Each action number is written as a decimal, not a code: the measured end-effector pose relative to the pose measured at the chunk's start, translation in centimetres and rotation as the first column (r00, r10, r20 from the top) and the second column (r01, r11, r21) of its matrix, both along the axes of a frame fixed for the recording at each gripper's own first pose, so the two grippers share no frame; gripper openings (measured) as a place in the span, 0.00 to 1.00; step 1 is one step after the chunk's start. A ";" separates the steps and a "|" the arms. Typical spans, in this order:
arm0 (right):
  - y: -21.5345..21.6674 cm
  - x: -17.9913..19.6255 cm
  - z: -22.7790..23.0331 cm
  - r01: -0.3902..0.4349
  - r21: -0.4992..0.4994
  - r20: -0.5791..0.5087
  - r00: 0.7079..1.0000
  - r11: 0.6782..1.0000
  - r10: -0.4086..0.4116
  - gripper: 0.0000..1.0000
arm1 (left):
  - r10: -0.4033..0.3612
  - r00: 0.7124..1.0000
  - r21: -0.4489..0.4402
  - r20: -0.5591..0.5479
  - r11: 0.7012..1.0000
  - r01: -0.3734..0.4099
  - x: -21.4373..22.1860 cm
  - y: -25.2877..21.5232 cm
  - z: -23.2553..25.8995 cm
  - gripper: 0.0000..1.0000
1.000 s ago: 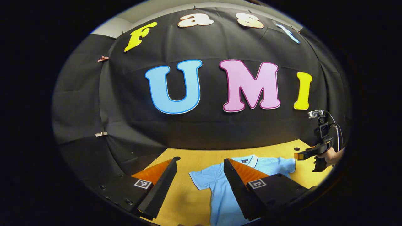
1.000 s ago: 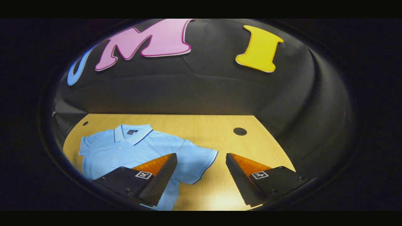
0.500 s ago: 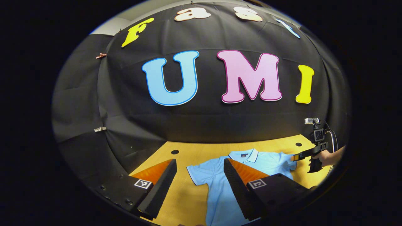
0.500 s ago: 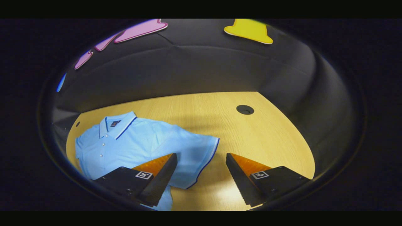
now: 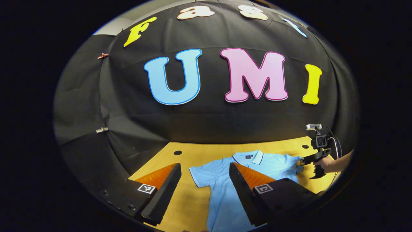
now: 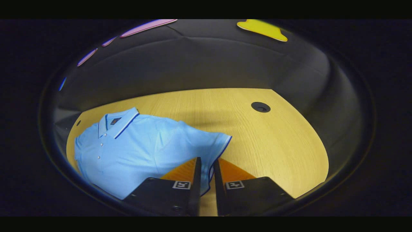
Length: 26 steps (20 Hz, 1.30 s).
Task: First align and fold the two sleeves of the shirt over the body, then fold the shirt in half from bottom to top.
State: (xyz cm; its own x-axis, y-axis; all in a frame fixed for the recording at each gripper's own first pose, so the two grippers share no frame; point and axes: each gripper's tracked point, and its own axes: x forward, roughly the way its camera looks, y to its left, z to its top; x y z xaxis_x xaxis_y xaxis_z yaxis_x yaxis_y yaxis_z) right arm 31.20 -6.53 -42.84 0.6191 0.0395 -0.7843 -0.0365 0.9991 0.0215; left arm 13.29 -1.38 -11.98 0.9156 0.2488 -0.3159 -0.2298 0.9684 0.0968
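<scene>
A light blue polo shirt (image 5: 222, 190) lies flat and face up on the wooden table (image 5: 190, 199), collar toward the booth wall. My left gripper (image 5: 204, 166) hovers open above the shirt's left sleeve (image 5: 201, 175), holding nothing. In the right gripper view the shirt (image 6: 128, 151) spreads to the left, and its near sleeve (image 6: 206, 145) reaches between my fingers. My right gripper (image 6: 206, 161) is shut on that sleeve's dark-trimmed hem. In the left gripper view the right gripper (image 5: 317, 154) is held by a hand (image 5: 328, 163) at the shirt's far sleeve.
The table (image 6: 264, 141) has bare wood to the right of the shirt, with a round cable hole (image 6: 260, 107) near the back. Two more holes (image 5: 177, 152) (image 5: 304, 146) sit near the far edge. Black cloth walls close the back and sides.
My right gripper has come down to the sleeve and its fingers have shut on the hem. My left gripper has drifted slightly toward the shirt and stayed open.
</scene>
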 end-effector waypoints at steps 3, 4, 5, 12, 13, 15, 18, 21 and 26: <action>0.5 0.2 -0.1 0.001 -0.006 0.007 1.000 1.000 -0.001 0.00 | 0.014 1.000 0.005 0.001 1.000 -0.014 -0.9 0.3 0.1 0.96; 0.6 0.3 0.1 0.007 0.001 0.009 1.000 1.000 -0.007 0.05 | 0.017 1.000 0.005 -0.001 1.000 -0.017 -1.3 0.4 0.0 0.95; 0.7 0.5 0.3 0.013 0.004 0.015 1.000 1.000 -0.013 0.05 | 0.019 1.000 0.003 -0.006 1.000 -0.019 -1.6 0.4 -0.3 0.95; 4.7 1.9 5.6 -0.102 -0.055 0.134 0.985 0.993 0.108 0.00 | 0.040 0.999 -0.014 -0.003 0.999 -0.040 -3.1 2.0 -0.4 0.95; 6.0 2.0 6.2 -0.137 -0.069 0.145 0.979 0.988 0.146 0.02 | 0.040 0.999 -0.013 0.000 0.999 -0.040 -3.3 2.2 -0.5 0.95; 8.8 2.3 7.1 -0.196 -0.092 0.166 0.964 0.976 0.210 0.05 | 0.041 0.999 -0.015 0.003 0.999 -0.041 -3.8 2.7 -0.6 0.95; 13.7 1.6 6.8 -0.273 -0.088 0.160 0.945 0.958 0.284 0.05 | 0.055 0.999 -0.025 0.003 0.998 -0.055 -4.5 3.4 -0.8 0.95; 17.8 0.1 6.1 -0.338 -0.088 0.137 0.928 0.937 0.347 0.05 | 0.077 0.997 -0.037 -0.004 0.996 -0.077 -5.3 4.8 -1.2 0.95; 21.3 -1.8 4.0 -0.412 -0.110 0.097 0.901 0.905 0.422 0.05 | 0.112 0.994 -0.060 -0.014 0.992 -0.113 -6.1 6.5 -1.9 0.95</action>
